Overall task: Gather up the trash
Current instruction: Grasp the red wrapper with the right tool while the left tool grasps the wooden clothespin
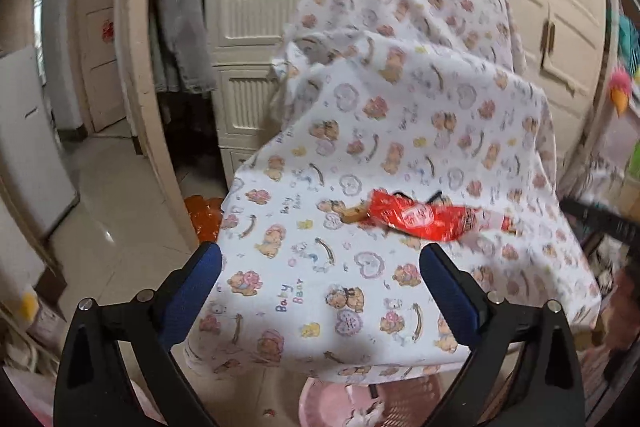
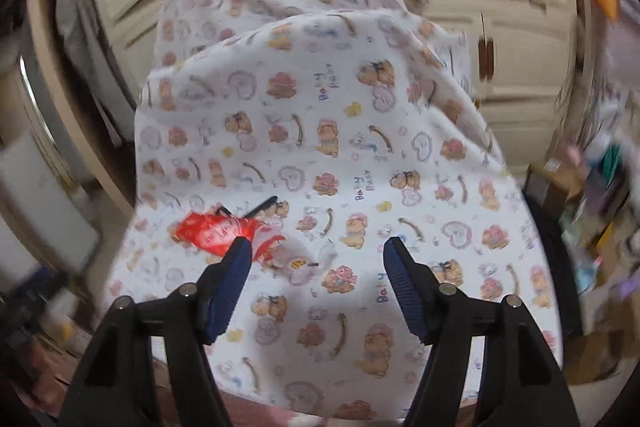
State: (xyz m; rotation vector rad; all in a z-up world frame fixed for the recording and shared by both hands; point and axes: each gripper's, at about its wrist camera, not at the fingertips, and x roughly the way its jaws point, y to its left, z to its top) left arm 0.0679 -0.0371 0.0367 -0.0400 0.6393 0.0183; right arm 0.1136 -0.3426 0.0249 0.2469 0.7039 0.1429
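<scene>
A red snack wrapper (image 1: 416, 219) lies on the bear-print cloth (image 1: 400, 131) at about twelve o'clock from the left tongs (image 1: 320, 259) and ten o'clock from the right tongs (image 2: 316, 247). Both are released and empty. A low grab risks pinching cloth and dragging it.

Lying on the draped cloth (image 1: 400, 131) in front of the cabinet doors (image 1: 264, 11): a wrapper (image 1: 416, 217), with a basket (image 1: 360, 403) sitting underneath.
</scene>
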